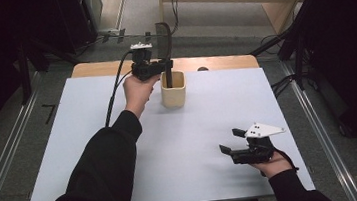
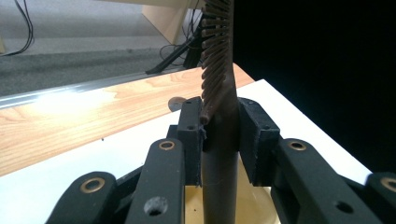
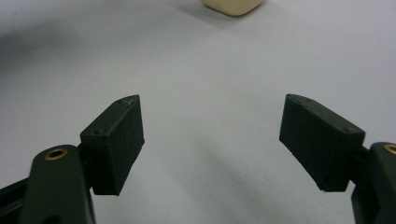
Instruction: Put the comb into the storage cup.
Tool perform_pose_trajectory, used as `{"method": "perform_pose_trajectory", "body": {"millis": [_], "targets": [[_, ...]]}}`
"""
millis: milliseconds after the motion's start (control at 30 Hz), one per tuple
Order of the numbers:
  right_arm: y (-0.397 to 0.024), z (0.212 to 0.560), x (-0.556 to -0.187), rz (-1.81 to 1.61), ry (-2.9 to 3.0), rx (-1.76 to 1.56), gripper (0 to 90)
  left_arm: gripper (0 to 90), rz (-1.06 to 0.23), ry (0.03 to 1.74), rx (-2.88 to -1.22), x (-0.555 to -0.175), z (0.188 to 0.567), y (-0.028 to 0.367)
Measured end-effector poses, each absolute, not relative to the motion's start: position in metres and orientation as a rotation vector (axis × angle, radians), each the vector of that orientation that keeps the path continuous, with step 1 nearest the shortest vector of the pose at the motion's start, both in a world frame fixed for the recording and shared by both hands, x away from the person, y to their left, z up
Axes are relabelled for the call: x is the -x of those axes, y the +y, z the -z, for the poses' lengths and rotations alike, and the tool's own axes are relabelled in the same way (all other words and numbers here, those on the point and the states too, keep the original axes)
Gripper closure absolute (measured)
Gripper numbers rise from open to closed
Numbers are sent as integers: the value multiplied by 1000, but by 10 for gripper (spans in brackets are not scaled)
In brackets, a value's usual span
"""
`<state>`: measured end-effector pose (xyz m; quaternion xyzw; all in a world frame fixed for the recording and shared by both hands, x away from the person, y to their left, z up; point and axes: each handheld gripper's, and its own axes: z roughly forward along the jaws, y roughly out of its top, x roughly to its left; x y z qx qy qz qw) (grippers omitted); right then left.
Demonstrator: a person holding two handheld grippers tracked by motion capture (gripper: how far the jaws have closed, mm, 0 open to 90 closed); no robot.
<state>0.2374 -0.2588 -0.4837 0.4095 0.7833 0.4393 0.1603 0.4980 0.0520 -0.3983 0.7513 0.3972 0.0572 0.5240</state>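
A dark brown comb stands upright with its lower end inside a cream cup at the back middle of the white sheet. My left gripper is shut on the comb's handle just above the cup's rim. In the left gripper view the handle is pinched between both pads, the teeth rise above them, and the cup's cream inside shows below. My right gripper rests low near the front right of the sheet, open. Its pads stand wide apart with bare sheet between them.
The white sheet covers most of a wooden table whose far edge shows behind the cup. The cup's bottom corner sits at the top of the right gripper view. Cables and dark stands lie on the floor beyond.
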Motion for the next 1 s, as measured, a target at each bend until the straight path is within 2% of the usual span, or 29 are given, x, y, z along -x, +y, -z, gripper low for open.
{"method": "perform_pose_trajectory", "body": {"millis": [1000], "targets": [[-258,483,-237,-1262,2237,-1171,201,726,-155,952,-1833,-494,422,49]]}}
